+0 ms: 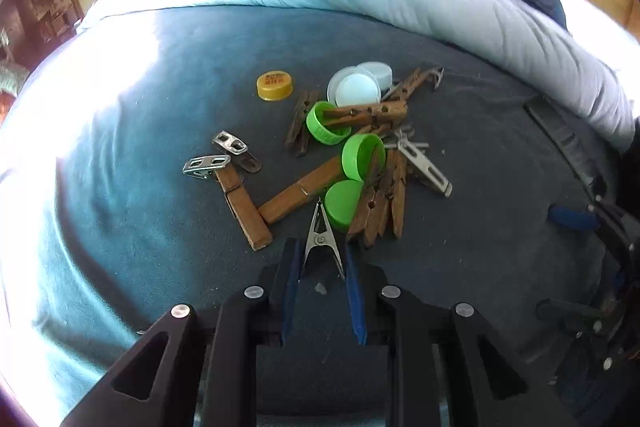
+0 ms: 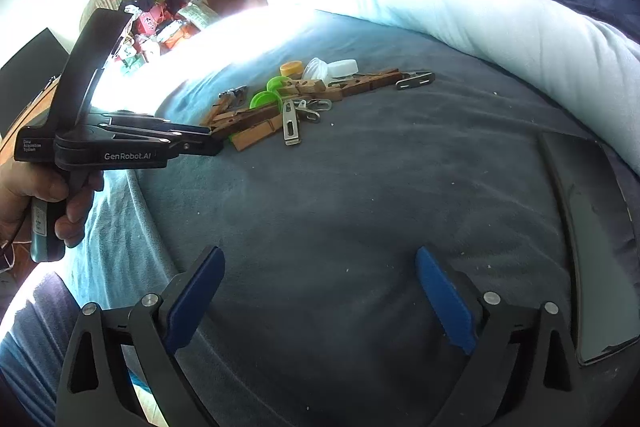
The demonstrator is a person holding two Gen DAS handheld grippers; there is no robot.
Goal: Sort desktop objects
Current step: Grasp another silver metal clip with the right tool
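We see a small silver metal spring clip (image 1: 322, 242) on the dark grey-blue blanket (image 1: 472, 227), pinched at its handle end between the blue-padded fingers of the left gripper (image 1: 322, 259), nose touching a lime-green plastic bottle cap (image 1: 343, 203). Just beyond lies the jumble of brown wooden clothespegs (image 1: 382, 205). The right gripper (image 2: 320, 291) hangs spread wide, holding nothing, near a flat dark grey tray (image 2: 592, 259).
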